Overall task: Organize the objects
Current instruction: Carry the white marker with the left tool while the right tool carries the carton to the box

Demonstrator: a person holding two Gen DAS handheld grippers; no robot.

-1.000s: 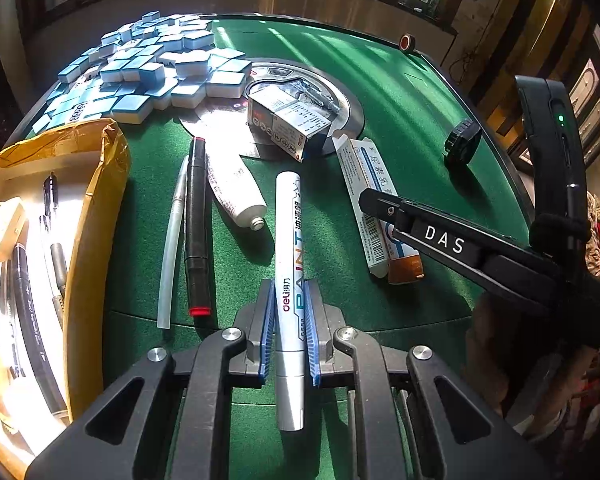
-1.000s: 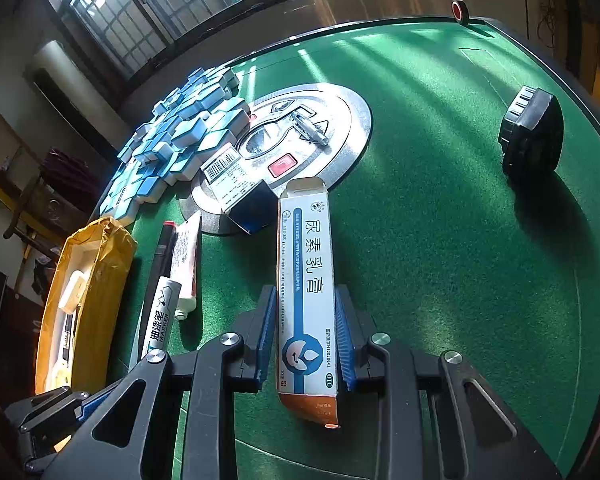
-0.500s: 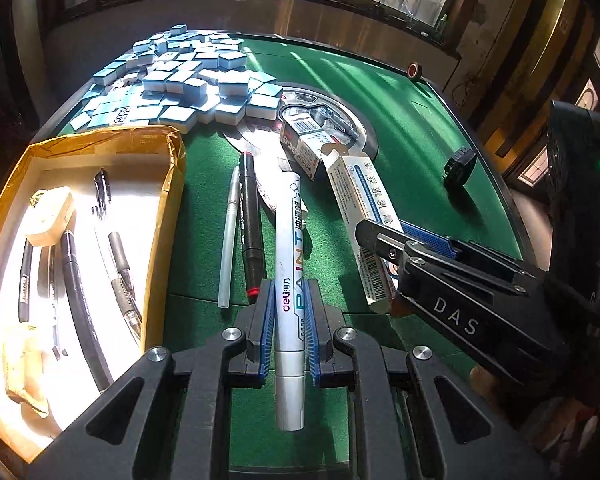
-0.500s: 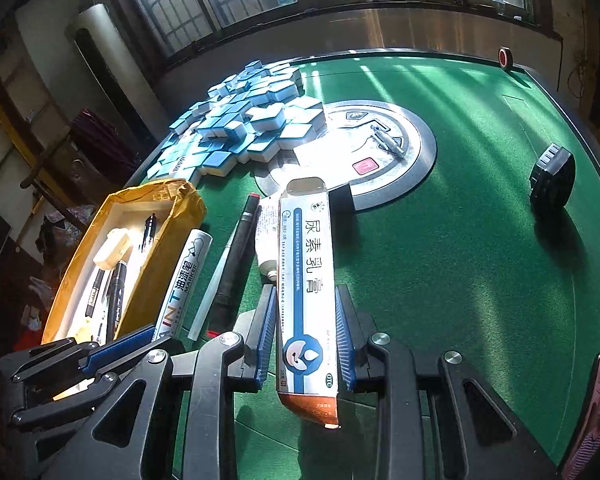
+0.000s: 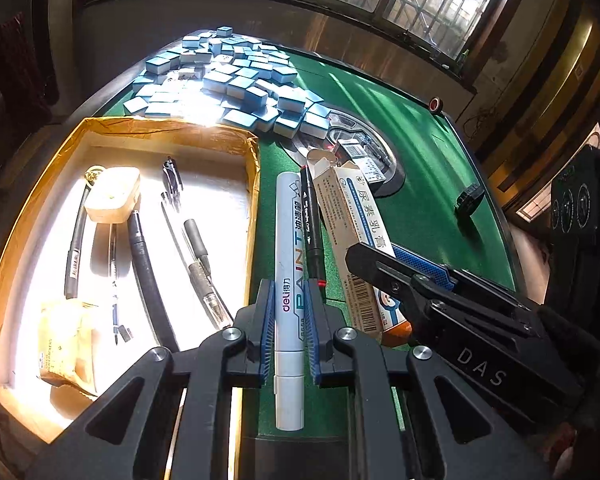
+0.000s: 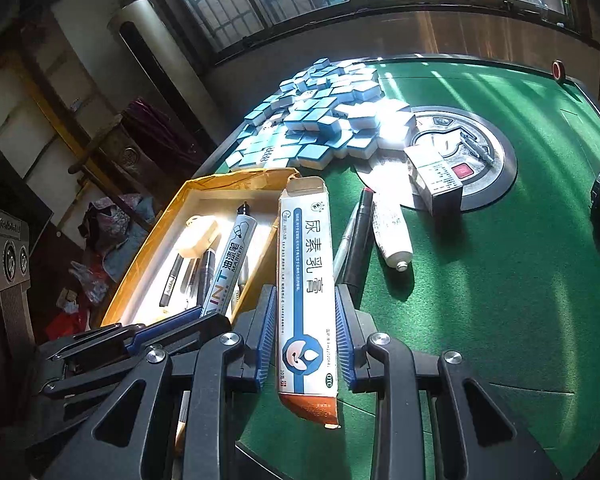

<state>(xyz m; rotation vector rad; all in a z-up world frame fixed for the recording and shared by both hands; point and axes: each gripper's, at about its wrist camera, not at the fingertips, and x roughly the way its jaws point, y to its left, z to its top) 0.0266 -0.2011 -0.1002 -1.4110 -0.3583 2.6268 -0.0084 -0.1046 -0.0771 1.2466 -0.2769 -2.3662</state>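
Left gripper (image 5: 289,328) is clamped on a white paint marker (image 5: 289,264), right gripper (image 6: 305,344) squeezes a long ointment carton (image 6: 306,280). Both are held up over the green table's (image 6: 500,300) left edge, by the yellow box (image 5: 252,184) of pens.

The ointment box (image 5: 356,236) hides its lower end behind the right gripper (image 5: 396,276), the black marker (image 6: 358,248) runs under that box, and small print on the packet (image 5: 60,344) in the tray (image 5: 252,208) is unreadable.
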